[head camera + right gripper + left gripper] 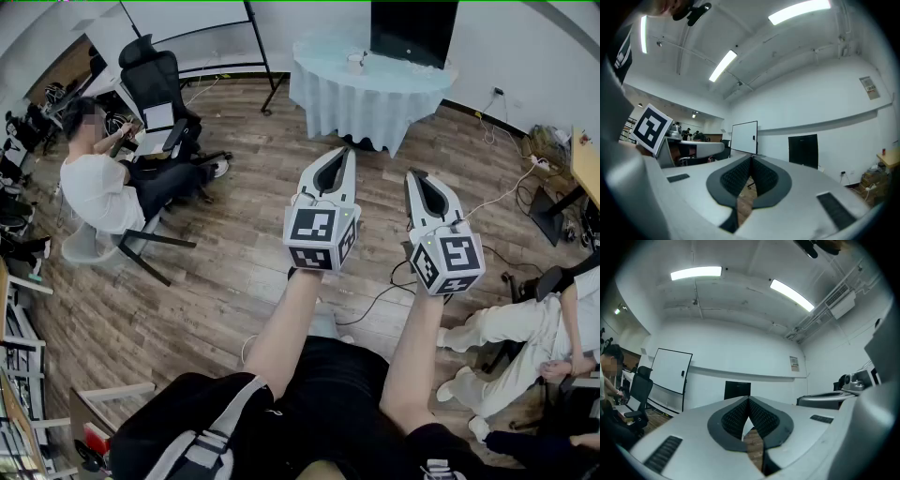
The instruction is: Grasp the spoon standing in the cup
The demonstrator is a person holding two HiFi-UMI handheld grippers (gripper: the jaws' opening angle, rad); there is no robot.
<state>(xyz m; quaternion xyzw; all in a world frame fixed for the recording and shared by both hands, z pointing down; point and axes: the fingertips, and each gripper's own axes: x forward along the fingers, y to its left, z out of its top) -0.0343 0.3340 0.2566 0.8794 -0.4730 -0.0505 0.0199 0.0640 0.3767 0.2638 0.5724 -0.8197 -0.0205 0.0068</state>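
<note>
1. At the far left, a seated person [94,187] in a white shirt is seen beside a black office chair [155,84] on the wooden floor [234,272].
2. The left gripper [339,157] is held in the air above the floor and pointed toward the table. Its jaws are pressed together at the tips, with nothing between them.
3. A table [375,103] draped in pale blue cloth is set by the far wall, well apart from both grippers. The cup [355,63] is stood on it, left of a black screen [412,28]. The spoon is too small to be made out.
4. The right gripper [419,185] is held near the left one, with its jaws likewise closed and empty.
5. At the right edge, a second seated person [506,328] in white trousers is partly shown.
</note>
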